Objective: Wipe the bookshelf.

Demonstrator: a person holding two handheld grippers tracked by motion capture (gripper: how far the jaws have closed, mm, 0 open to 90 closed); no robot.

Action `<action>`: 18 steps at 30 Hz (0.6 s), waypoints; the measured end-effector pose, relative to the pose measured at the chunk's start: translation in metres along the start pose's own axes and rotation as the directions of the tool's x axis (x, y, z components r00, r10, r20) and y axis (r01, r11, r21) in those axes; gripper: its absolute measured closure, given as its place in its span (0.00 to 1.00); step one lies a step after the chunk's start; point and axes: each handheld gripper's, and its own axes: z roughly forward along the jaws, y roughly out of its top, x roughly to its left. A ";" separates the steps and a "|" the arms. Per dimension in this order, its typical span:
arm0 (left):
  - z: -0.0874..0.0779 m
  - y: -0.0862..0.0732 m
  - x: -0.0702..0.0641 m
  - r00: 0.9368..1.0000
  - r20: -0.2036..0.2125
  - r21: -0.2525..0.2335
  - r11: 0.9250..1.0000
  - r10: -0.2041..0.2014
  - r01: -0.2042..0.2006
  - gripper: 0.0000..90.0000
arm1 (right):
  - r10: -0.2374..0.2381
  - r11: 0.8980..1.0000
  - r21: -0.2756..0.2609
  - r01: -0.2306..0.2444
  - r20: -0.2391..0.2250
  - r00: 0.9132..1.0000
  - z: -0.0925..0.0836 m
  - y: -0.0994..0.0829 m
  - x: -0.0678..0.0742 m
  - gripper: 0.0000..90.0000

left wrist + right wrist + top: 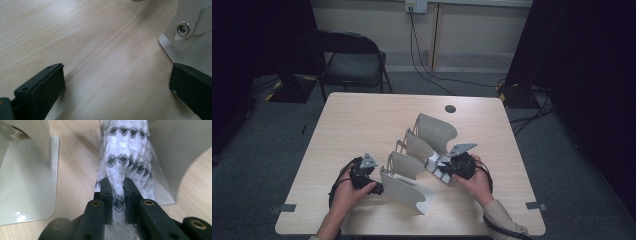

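Note:
A white metal rack (404, 192) of several curved dividers stands in a slanted row on the wooden table (362, 125). My right gripper (446, 167) is at the rack's right side, shut on a folded white cloth (434, 166) with black diamond patterns. In the right gripper view the cloth (125, 150) is pinched in the gripper (117, 187) and reaches into the slot between two dividers (27, 177). My left gripper (377, 189) rests at the left of the front divider. Its jaws stand wide apart over bare wood, open (117, 75), with the rack's riveted base (185, 27) beside the right jaw.
A black folding chair (352, 60) stands beyond the table's far edge. A round cable hole (450, 108) sits near the far middle of the tabletop. Grey tape marks (288, 207) lie at the near corners. Cables run across the floor behind.

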 end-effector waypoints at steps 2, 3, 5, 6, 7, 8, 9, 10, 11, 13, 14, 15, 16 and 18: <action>0.000 0.000 0.000 1.000 0.000 0.000 1.000 -0.001 0.001 0.00 | -0.005 1.000 -0.012 0.005 0.013 1.000 -0.009 0.003 -0.002 0.90; 0.000 0.000 0.000 1.000 0.000 0.000 1.000 0.000 0.000 0.00 | -0.008 1.000 -0.017 0.009 0.023 1.000 -0.014 0.006 -0.003 0.90; 0.000 0.000 0.000 1.000 -0.001 0.000 1.000 -0.002 0.002 0.00 | -0.015 0.999 -0.038 0.017 0.036 0.999 -0.024 0.012 -0.005 0.90; 0.000 0.000 0.000 1.000 -0.001 0.001 1.000 -0.001 0.001 0.00 | -0.020 0.998 -0.050 0.022 0.043 0.999 -0.030 0.016 -0.006 0.90; 0.000 0.000 0.000 1.000 -0.001 0.001 1.000 -0.001 0.001 0.00 | -0.025 0.998 -0.063 0.028 0.049 0.998 -0.036 0.020 -0.006 0.90; 0.000 0.000 0.000 1.000 -0.001 0.001 1.000 -0.001 0.001 0.00 | -0.029 0.996 -0.078 0.033 0.053 0.998 -0.042 0.025 -0.007 0.90; 0.000 0.000 0.000 1.000 -0.001 0.001 1.000 -0.001 0.001 0.00 | -0.031 0.995 -0.093 0.037 0.062 0.998 -0.047 0.029 -0.007 0.90; 0.000 0.000 0.000 1.000 -0.001 0.001 1.000 -0.001 0.001 0.00 | -0.033 0.993 -0.110 0.040 0.070 0.997 -0.052 0.034 -0.008 0.90; 0.000 0.000 0.000 1.000 -0.001 0.001 1.000 -0.001 0.001 0.00 | -0.032 0.992 -0.122 0.041 0.078 0.996 -0.057 0.039 -0.010 0.90; 0.000 0.000 0.000 1.000 -0.001 0.001 1.000 -0.001 0.001 0.00 | -0.030 0.989 -0.142 0.044 0.101 0.994 -0.064 0.047 -0.012 0.90; 0.000 0.000 0.000 1.000 -0.001 0.001 1.000 -0.001 0.001 0.00 | -0.027 0.988 -0.150 0.043 0.104 0.994 -0.067 0.051 -0.013 0.90; 0.000 0.000 0.000 1.000 -0.001 0.001 1.000 -0.001 0.001 0.00 | -0.028 0.988 -0.149 0.045 0.117 0.993 -0.069 0.055 -0.015 0.90; 0.000 0.000 0.000 1.000 -0.001 0.001 1.000 -0.001 0.001 0.00 | -0.033 0.988 -0.144 0.052 0.130 0.991 -0.070 0.058 -0.017 0.90; 0.000 0.000 0.000 1.000 -0.001 0.001 1.000 -0.001 0.001 0.00 | -0.033 0.989 -0.141 0.052 0.135 0.990 -0.070 0.061 -0.022 0.90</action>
